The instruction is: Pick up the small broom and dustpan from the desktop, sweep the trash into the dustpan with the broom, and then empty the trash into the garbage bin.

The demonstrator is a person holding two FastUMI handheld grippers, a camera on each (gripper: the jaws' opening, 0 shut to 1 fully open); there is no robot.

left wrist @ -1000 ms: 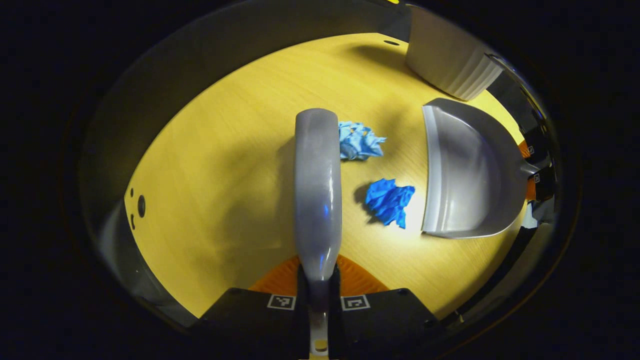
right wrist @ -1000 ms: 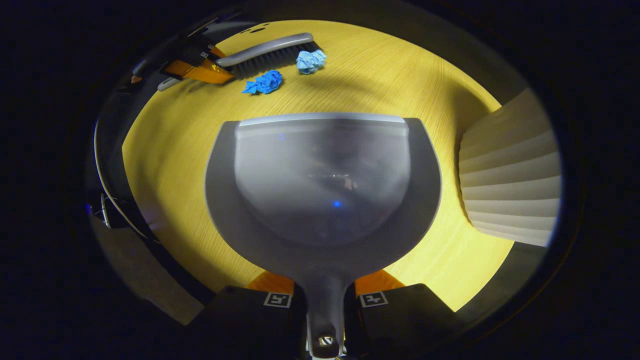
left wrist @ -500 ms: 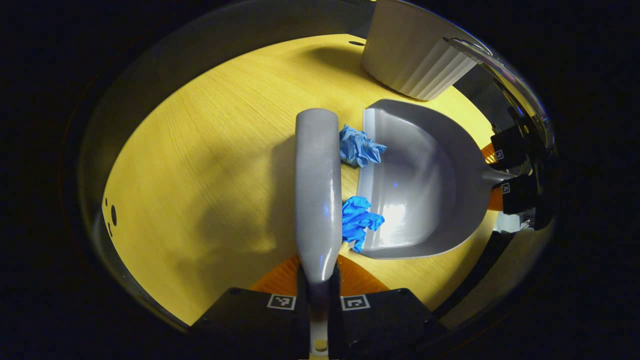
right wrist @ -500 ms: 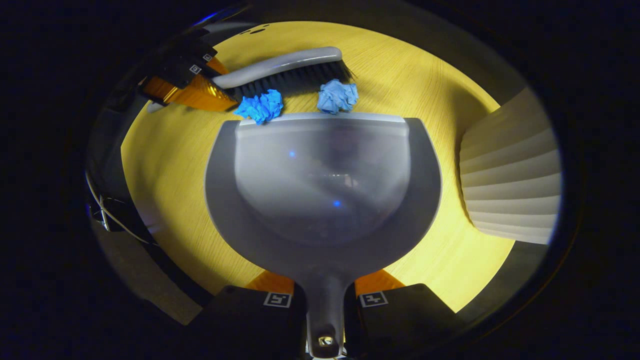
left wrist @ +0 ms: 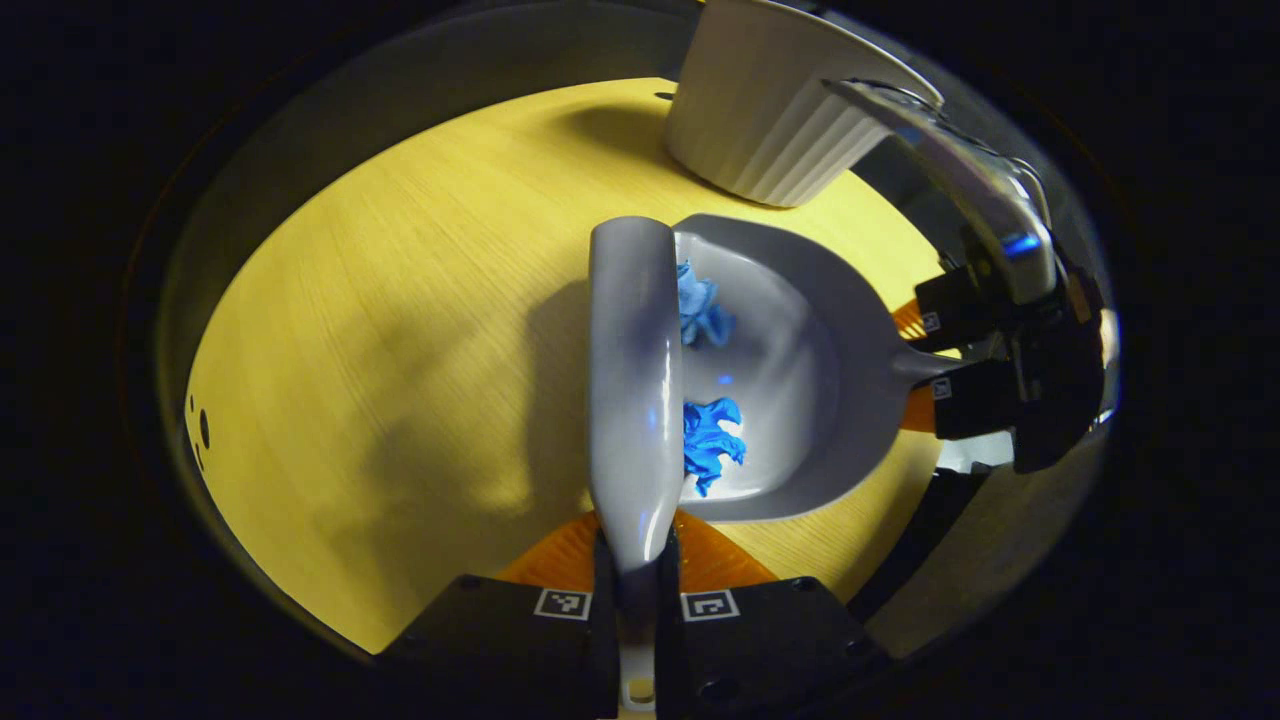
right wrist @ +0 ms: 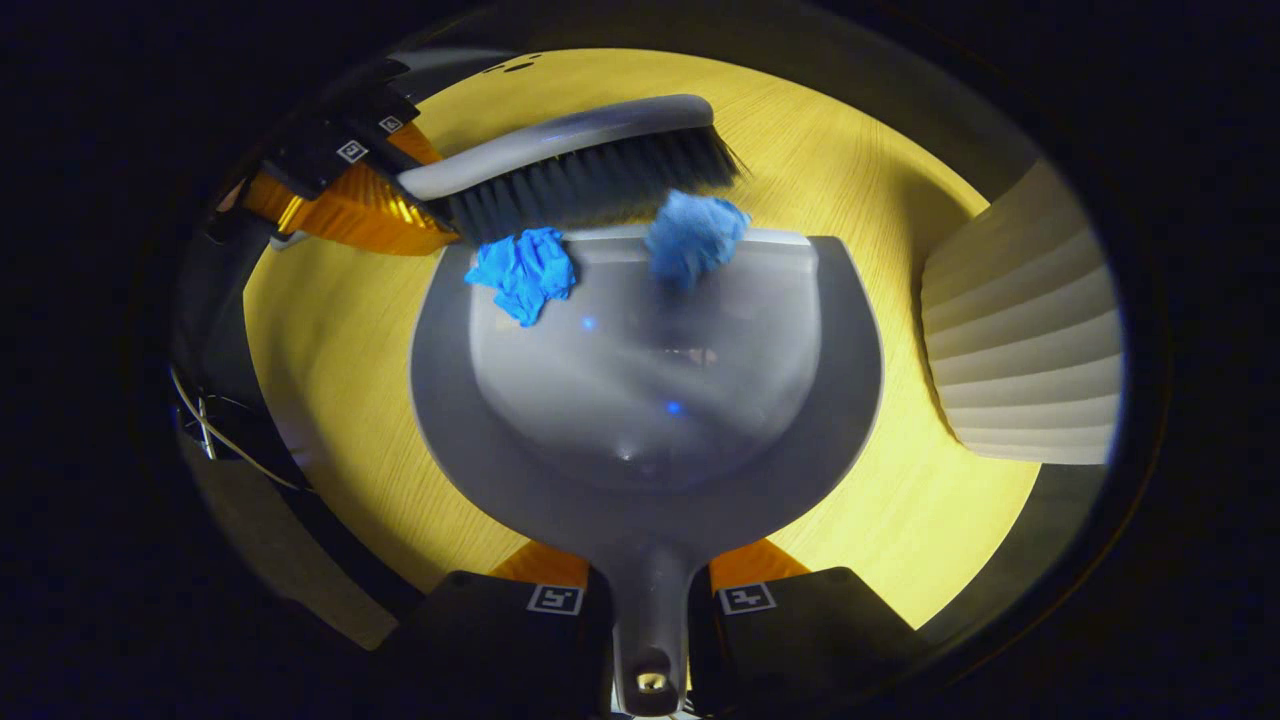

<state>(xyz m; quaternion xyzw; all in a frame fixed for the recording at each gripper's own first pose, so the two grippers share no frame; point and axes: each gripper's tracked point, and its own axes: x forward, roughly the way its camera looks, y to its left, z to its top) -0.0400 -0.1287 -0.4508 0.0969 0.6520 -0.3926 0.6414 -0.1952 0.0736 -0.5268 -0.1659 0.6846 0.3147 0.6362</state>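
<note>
My left gripper (left wrist: 638,600) is shut on the handle of the small grey broom (left wrist: 634,380), whose dark bristles (right wrist: 590,185) press against the front lip of the grey dustpan (right wrist: 640,470). My right gripper (right wrist: 648,600) is shut on the dustpan's handle, and it appears again as the right gripper (left wrist: 940,355) in the left gripper view. Two crumpled blue paper wads lie just inside the pan's lip: a darker blue wad (right wrist: 522,272) (left wrist: 710,440) and a paler blue wad (right wrist: 692,235) (left wrist: 700,310). The dustpan (left wrist: 800,370) rests on the yellow wooden desktop (left wrist: 400,350).
A white ribbed garbage bin (right wrist: 1020,340) (left wrist: 780,120) stands on the desktop close beside the dustpan. The left gripper (right wrist: 340,170) holding the broom is at the far left of the right gripper view. Dark desk edges and cables ring the tabletop.
The broom and dustpan have closed together. Both blue wads, first loose on the desktop and then at the pan's lip, now lie inside the dustpan's mouth.
</note>
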